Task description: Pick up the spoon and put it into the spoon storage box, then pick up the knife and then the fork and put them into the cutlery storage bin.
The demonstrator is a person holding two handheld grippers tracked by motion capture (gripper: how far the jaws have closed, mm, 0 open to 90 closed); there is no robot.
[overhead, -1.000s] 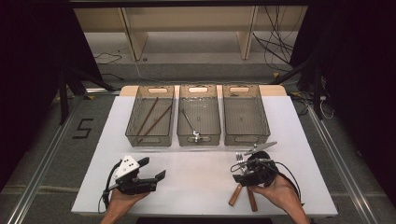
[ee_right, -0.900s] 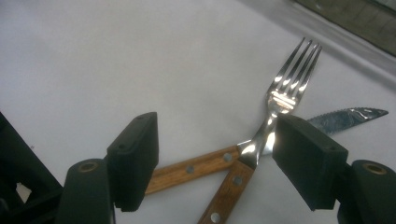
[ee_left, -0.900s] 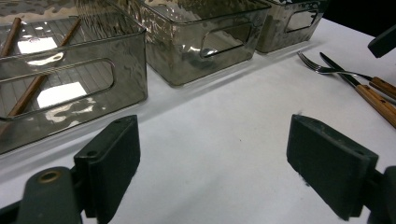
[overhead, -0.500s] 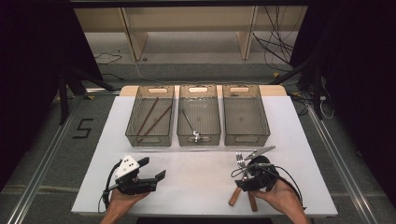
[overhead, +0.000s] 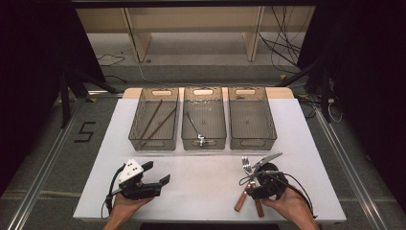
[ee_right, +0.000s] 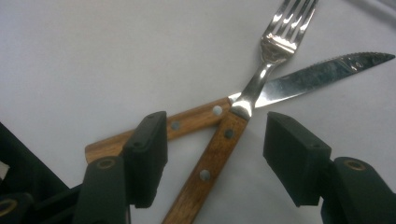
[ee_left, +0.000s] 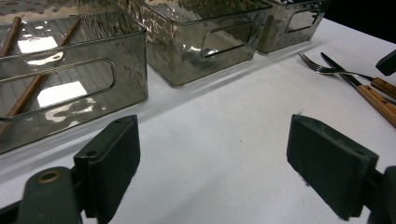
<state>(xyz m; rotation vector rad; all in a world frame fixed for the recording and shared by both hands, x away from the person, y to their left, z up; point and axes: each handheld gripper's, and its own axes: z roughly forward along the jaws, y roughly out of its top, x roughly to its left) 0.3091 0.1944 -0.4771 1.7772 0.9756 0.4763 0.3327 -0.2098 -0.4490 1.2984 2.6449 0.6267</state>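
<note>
A white table (overhead: 206, 187) holds 3 clear bins (overhead: 203, 118) in a row at the far side. Near the front right, a fork (ee_right: 243, 116) and a knife (ee_right: 299, 79) with wooden handles lie crossed on the table, fork over knife. The right gripper (ee_right: 215, 140) hangs over them, its jaws apart and just now closing in, the fork handle between them, untouched. The left gripper (overhead: 155, 175) rests at front left, jaws wide apart over bare table.
</note>
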